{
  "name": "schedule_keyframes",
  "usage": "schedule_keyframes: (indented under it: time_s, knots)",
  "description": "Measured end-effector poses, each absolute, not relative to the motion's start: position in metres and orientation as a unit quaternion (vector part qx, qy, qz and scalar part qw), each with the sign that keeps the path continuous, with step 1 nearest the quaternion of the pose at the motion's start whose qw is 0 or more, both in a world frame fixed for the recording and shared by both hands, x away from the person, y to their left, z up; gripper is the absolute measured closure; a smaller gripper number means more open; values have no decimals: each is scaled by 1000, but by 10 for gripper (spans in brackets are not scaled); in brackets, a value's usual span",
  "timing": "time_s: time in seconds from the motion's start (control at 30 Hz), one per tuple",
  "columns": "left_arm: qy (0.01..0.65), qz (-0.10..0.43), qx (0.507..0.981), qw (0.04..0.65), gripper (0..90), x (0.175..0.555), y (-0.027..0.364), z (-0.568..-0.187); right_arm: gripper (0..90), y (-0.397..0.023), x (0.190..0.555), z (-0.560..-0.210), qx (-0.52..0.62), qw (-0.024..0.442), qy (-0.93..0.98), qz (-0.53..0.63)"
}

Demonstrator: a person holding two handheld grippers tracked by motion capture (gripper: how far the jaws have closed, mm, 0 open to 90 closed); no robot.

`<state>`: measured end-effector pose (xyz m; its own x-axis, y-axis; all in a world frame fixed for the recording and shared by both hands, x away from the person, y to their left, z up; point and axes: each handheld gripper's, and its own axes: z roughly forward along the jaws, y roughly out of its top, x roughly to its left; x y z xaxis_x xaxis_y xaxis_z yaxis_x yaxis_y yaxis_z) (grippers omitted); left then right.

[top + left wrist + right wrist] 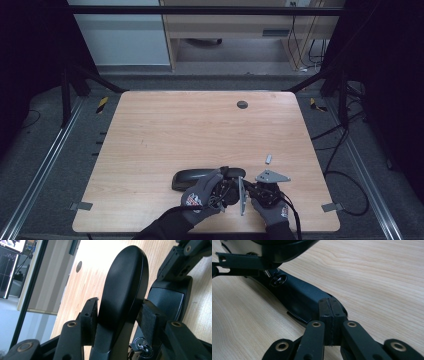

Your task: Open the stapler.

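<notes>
left gripper (pixel 117 315) holds the stapler (pixel 192 178) by its raised black top arm, pads pressed on both sides. stapler base lies on the table (pixel 200 130), near the front edge. right gripper (pixel 329 315) has its jaws fully together, nothing between them, tips resting on the stapler base.

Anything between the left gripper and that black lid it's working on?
No. In the left gripper view, the left gripper has the raised black oval lid of the hinged black plastic case directly between its pads, which press its sides. The shut right gripper rests on the case's base.
</notes>
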<state>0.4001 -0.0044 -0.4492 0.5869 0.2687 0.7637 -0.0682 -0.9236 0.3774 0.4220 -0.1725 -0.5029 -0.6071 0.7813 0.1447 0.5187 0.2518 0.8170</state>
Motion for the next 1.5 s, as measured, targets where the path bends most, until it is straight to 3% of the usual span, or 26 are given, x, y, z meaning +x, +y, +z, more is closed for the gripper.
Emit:
schedule_keyframes:
  time_s: [0.73, 1.5]
  knots:
    - [69, 445, 870, 199, 524, 401, 0, -442, 900, -165, 422, -505, 410, 138, 780, 452]
    - [107, 431, 859, 256, 533, 402, 19, -420, 900, -162, 423, -505, 415, 129, 778, 455]
